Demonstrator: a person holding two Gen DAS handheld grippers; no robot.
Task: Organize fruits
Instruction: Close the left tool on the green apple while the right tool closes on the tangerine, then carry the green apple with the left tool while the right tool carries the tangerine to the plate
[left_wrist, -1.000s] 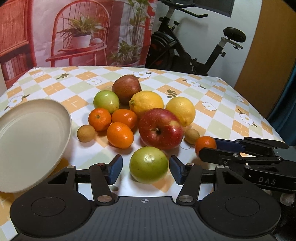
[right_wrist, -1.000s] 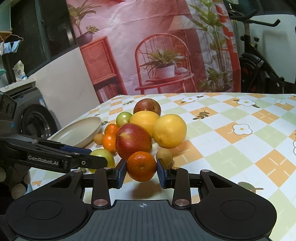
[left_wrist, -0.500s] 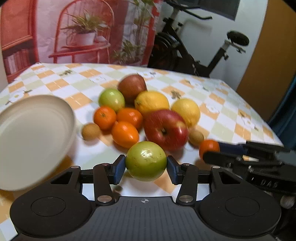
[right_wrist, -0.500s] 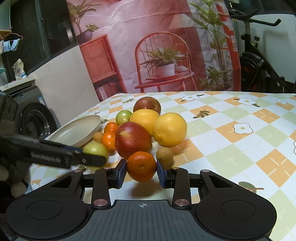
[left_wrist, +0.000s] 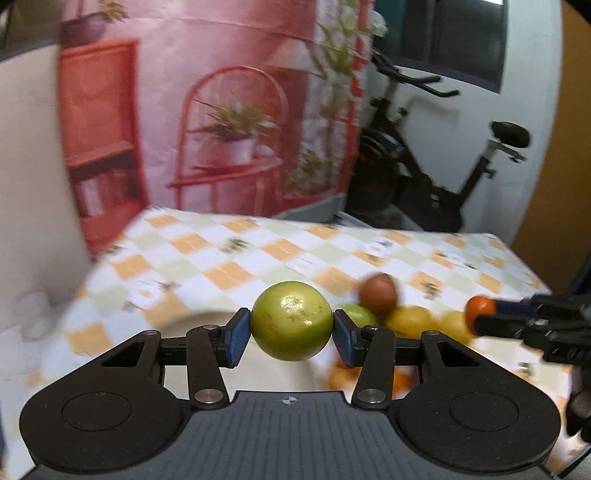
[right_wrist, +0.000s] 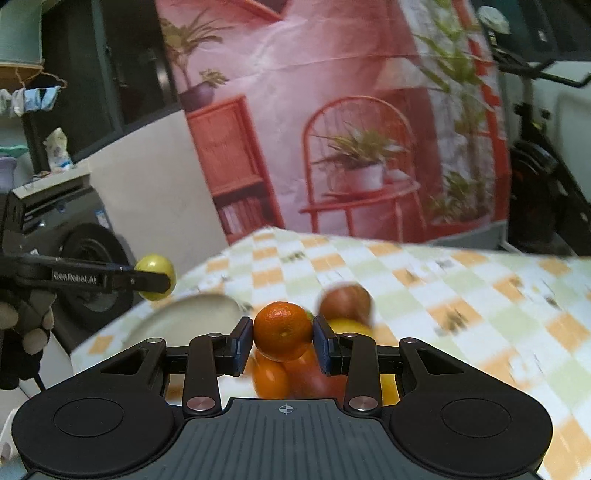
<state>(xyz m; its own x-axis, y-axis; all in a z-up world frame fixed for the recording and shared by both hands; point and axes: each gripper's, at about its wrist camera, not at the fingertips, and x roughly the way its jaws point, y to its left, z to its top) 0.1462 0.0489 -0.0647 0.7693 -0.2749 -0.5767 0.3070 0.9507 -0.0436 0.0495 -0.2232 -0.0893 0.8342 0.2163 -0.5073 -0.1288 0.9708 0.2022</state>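
We hold a green fruit clamped in the left tongs and a mandarin in the right tongs, both clear of the table. Under the left tongs lies the plate, likely the fruits' destination; below and beyond the right tongs sits the pile, awaiting sorting.
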